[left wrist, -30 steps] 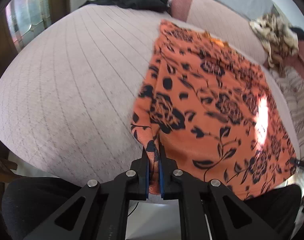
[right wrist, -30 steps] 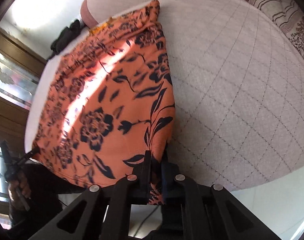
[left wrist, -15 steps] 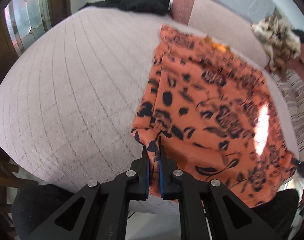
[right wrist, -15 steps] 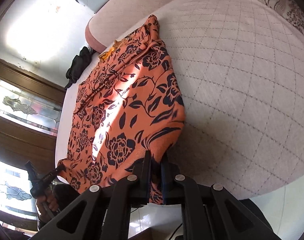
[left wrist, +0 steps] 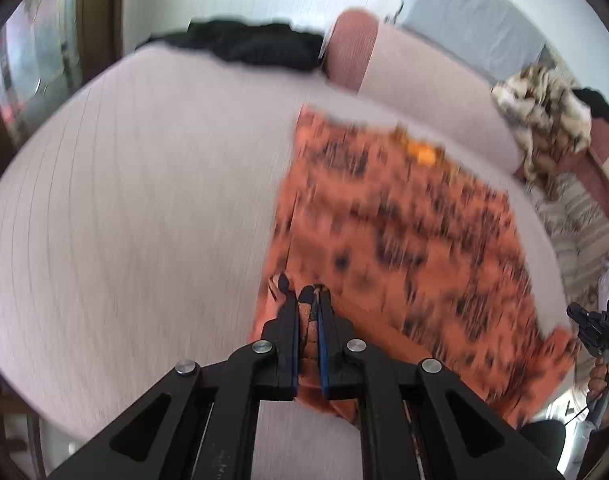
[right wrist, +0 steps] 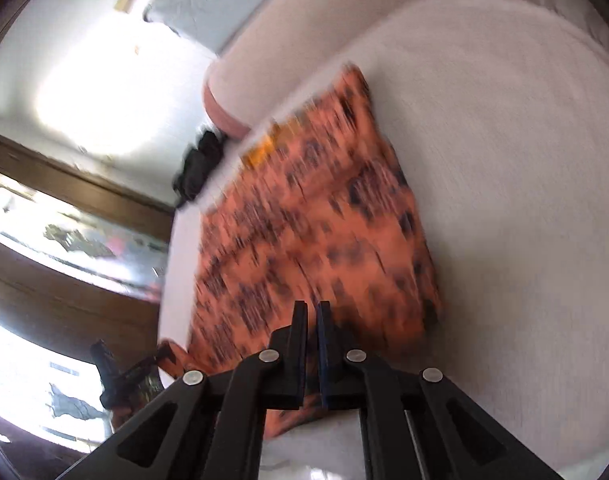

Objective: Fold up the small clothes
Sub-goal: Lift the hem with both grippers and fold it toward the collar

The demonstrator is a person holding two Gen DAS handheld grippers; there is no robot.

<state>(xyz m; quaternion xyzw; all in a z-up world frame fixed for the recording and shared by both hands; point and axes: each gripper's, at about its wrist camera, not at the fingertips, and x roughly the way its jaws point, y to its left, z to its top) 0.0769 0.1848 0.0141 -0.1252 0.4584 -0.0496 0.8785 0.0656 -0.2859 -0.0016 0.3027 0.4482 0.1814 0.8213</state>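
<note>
An orange garment with a dark floral print [left wrist: 400, 232] lies spread on a pale quilted bed [left wrist: 124, 200], blurred by motion. My left gripper [left wrist: 307, 296] is shut on the garment's near left corner, with cloth bunched between its fingers. My right gripper [right wrist: 311, 310] is shut on the garment's near right corner [right wrist: 316, 240], lifted above the bed [right wrist: 504, 160]. The right gripper also shows at the far right of the left wrist view [left wrist: 596, 332], and the left gripper at the lower left of the right wrist view [right wrist: 116, 372].
A black garment [left wrist: 256, 44] lies at the bed's far edge beside a pink bolster [left wrist: 350, 46]. A patterned beige cloth [left wrist: 544, 112] and striped bedding [left wrist: 576, 216] lie at the right. Wooden window frames [right wrist: 64, 280] stand left of the bed.
Both grippers have lifted the garment's near edge and carried it forward over the garment, toward the far end of the bed. The views are now motion-blurred.
</note>
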